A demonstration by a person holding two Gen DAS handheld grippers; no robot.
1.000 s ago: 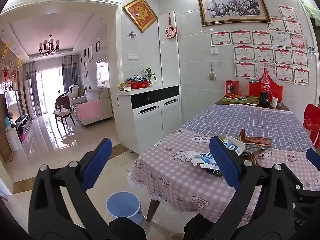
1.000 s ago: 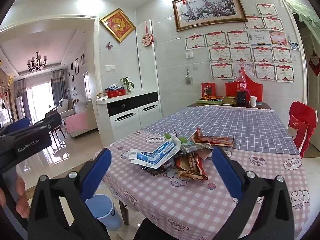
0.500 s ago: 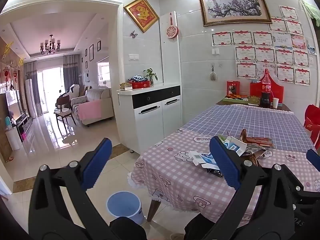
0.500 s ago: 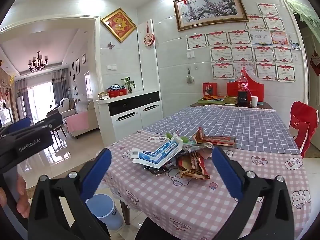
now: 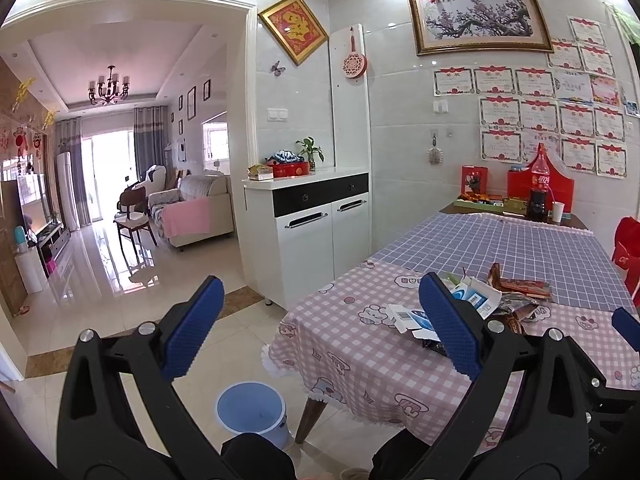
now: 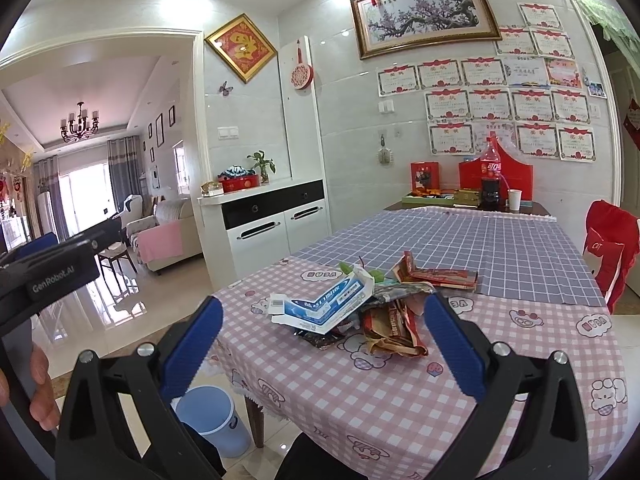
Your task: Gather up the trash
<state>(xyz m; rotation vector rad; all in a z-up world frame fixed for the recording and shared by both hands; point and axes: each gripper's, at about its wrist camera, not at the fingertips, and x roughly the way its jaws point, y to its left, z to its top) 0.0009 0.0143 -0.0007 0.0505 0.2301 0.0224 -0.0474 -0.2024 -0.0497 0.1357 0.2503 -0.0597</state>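
both grippers hung wide open over the table edge, holding nothing.

the table (image 6: 400, 392) (pink checked cloth near, blue checked beyond) carried a trash pile (image 6: 360, 304) between the right gripper (image 6: 320, 340) fingers' line of sight; the left gripper (image 5: 320, 328) faced the floor beside it, where a blue bin (image 5: 252, 412) stood by the table leg.

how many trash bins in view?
1. A light blue bin stands on the floor beside the near left corner of the table, next to its leg. Others could be hidden behind the table or grippers.
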